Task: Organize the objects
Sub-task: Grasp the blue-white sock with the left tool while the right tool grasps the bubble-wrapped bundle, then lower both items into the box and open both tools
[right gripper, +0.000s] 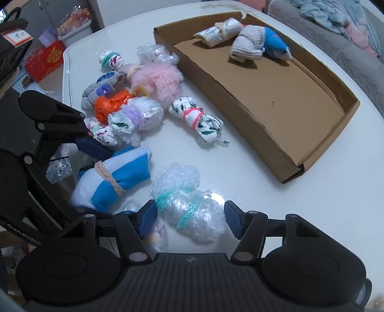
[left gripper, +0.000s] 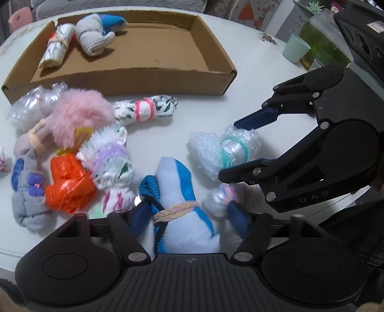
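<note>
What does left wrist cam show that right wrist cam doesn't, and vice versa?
Left wrist only: a pale green cup and a green-filled tank past the cardboard tray.

Right wrist only: a red box off the table edge, and a bed with blue bedding behind the tray.

Both: the left gripper around the blue-and-white sock bundle, the right gripper around the bubble-wrap bundle with teal bands, the pink fluffy bundle, and three bundles in the tray.

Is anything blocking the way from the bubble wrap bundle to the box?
Nothing visible does. The bubble wrap bundle sits between the right gripper's fingers, and only bare table lies between it and the box's low wall. The leafy roll lies off to the side.
</note>
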